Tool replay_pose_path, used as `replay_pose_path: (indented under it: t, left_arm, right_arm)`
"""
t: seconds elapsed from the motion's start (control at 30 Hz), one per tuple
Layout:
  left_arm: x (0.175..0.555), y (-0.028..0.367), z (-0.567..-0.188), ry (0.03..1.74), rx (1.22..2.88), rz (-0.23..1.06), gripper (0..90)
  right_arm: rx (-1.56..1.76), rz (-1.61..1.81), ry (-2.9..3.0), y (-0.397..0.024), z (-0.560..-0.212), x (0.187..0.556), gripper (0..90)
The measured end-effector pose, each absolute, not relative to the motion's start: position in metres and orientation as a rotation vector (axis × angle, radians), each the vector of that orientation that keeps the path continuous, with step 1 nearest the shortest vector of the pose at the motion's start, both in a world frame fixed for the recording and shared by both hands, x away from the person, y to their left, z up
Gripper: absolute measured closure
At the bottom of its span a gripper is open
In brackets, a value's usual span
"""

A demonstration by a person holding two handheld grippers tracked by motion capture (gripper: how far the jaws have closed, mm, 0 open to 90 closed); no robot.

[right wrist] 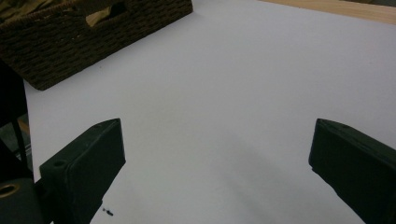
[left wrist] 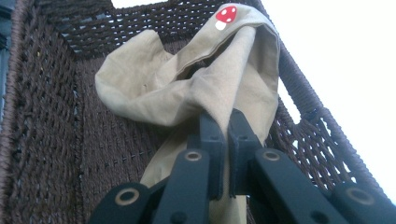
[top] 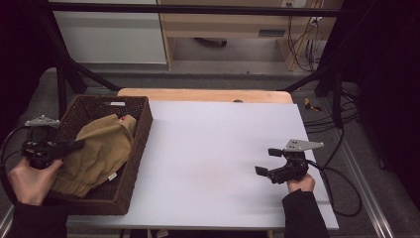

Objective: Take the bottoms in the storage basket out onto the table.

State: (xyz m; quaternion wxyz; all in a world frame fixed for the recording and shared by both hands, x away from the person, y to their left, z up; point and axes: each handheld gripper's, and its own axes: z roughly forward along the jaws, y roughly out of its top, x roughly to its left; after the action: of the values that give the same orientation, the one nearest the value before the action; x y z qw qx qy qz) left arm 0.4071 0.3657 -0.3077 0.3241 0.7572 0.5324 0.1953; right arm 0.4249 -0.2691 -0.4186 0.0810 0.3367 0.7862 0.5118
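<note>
At the left edge of the counter [top: 208, 148], a tan cloth [top: 101, 148] lies heaped inside the woven basket [top: 138, 144]. Left gripper [left wrist: 223, 135]: jaws pinched onto a fold of the cloth, which has not yet cleared the rim. Right gripper [top: 271, 161]: jaws wide and holding nothing, waiting above bare counter. Judged progress: grasp made; removal apparently remains.

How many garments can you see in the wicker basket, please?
1: a tan garment fills the basket at the table's left, pinched by the left tool. Others may lie hidden beneath.
</note>
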Motion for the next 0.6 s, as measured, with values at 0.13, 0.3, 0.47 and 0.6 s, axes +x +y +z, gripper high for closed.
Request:
replay_pose_path:
  t: [0.13, 0.3, 0.47, 0.6]
  left_arm:
    - [0.408, 0.366, -0.305, 1.391, 1.988, 0.510, 86.8]
    - [0.409, 0.364, -0.300, 1.376, 2.009, 0.511, 86.8]
    - [0.410, 0.364, -0.295, 1.351, 2.013, 0.492, 86.8]
    - [0.411, 0.364, -0.292, 1.339, 2.024, 0.496, 86.8]
  right_arm:
    - [1.006, 1.530, 2.350, -0.269, -0.419, 0.425, 4.2]
    - [1.003, 1.531, 2.350, -0.270, -0.418, 0.425, 4.2]
    - [1.007, 1.530, 2.349, -0.269, -0.418, 0.425, 4.2]
    - [1.007, 1.530, 2.349, -0.269, -0.418, 0.425, 4.2]
